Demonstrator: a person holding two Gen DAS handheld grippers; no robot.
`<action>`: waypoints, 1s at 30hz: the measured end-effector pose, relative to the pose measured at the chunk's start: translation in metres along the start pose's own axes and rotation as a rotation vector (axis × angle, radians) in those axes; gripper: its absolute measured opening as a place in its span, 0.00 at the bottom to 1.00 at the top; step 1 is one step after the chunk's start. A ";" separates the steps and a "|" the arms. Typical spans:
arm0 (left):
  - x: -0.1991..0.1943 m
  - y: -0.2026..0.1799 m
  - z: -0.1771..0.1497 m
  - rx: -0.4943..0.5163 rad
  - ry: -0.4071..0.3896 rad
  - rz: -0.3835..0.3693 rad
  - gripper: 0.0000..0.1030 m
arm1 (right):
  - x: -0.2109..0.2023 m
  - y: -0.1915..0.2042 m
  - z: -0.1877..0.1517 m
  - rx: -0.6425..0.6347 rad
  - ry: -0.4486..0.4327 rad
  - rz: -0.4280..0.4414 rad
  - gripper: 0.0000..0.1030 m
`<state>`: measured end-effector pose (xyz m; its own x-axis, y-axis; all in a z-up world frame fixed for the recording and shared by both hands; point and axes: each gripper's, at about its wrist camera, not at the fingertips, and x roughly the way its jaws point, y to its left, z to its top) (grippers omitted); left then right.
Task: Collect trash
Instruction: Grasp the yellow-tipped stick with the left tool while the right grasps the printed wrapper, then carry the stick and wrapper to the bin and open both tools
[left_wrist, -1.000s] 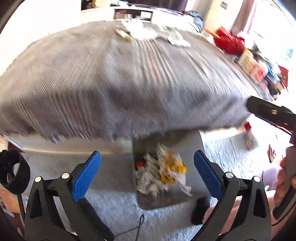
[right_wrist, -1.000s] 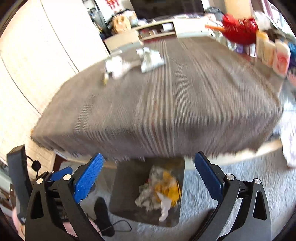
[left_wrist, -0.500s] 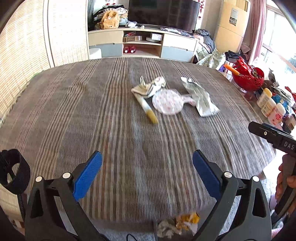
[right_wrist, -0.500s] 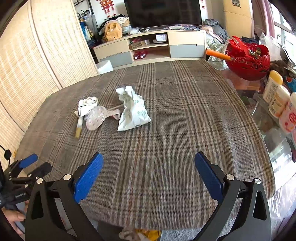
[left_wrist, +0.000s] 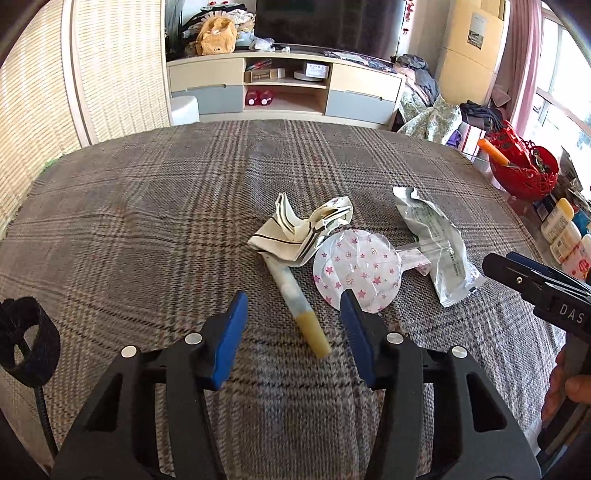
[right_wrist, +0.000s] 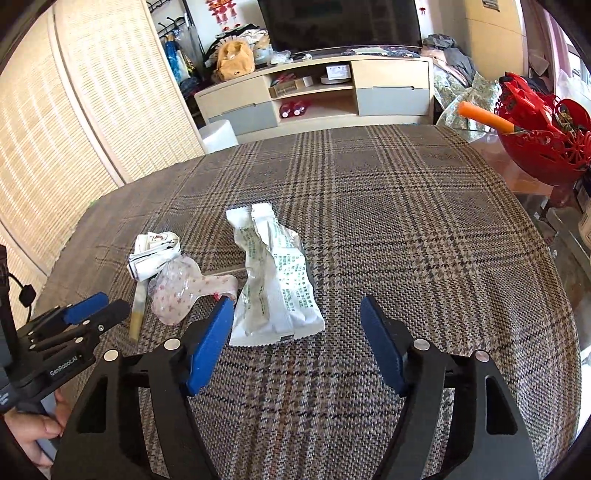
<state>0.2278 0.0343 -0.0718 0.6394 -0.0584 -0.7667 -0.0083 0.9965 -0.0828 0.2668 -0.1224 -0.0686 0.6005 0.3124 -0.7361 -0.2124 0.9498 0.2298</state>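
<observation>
A coarse woven plaid cloth (left_wrist: 155, 206) in brown and grey covers the rounded table, and all the trash lies in a loose cluster near its middle. Largest of the pieces is a flat, crinkled white foil wrapper (right_wrist: 275, 280) printed with green text, its ends crimped in a zigzag; it lies at the cluster's edge nearest the red lattice basket (right_wrist: 546, 147). Beside it, toward the cloth's middle, rests a round clear plastic wrapper (left_wrist: 356, 269) dotted with pink stars, thin and glossy, with a flat tail reaching under the foil wrapper. Touching its far side is a crumpled white paper (left_wrist: 299, 230) with dark lines, folded into sharp creases. From under that paper a slim tube (left_wrist: 297, 302) runs toward the near edge of the cloth, pale along its length and yellow at its tip. The left gripper (left_wrist: 293, 314) hovers over the tube's yellow end, its blue ribbed pads closing with the tube between them but untouched. The right gripper (right_wrist: 297, 317) hangs above the foil wrapper's near end, its pads also closing, pressing nothing.
</observation>
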 end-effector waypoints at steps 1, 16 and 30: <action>0.005 -0.001 0.000 0.002 0.006 0.001 0.47 | 0.004 0.000 0.000 -0.002 0.007 0.002 0.70; 0.031 0.001 0.001 0.017 0.013 0.046 0.28 | 0.039 0.023 -0.005 -0.092 0.045 -0.069 0.66; 0.009 0.005 -0.020 0.093 0.041 0.081 0.11 | 0.000 0.016 -0.011 -0.041 0.048 0.039 0.34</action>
<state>0.2181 0.0374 -0.0922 0.6076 0.0220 -0.7939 0.0140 0.9992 0.0384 0.2553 -0.1076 -0.0720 0.5533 0.3474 -0.7571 -0.2669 0.9349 0.2339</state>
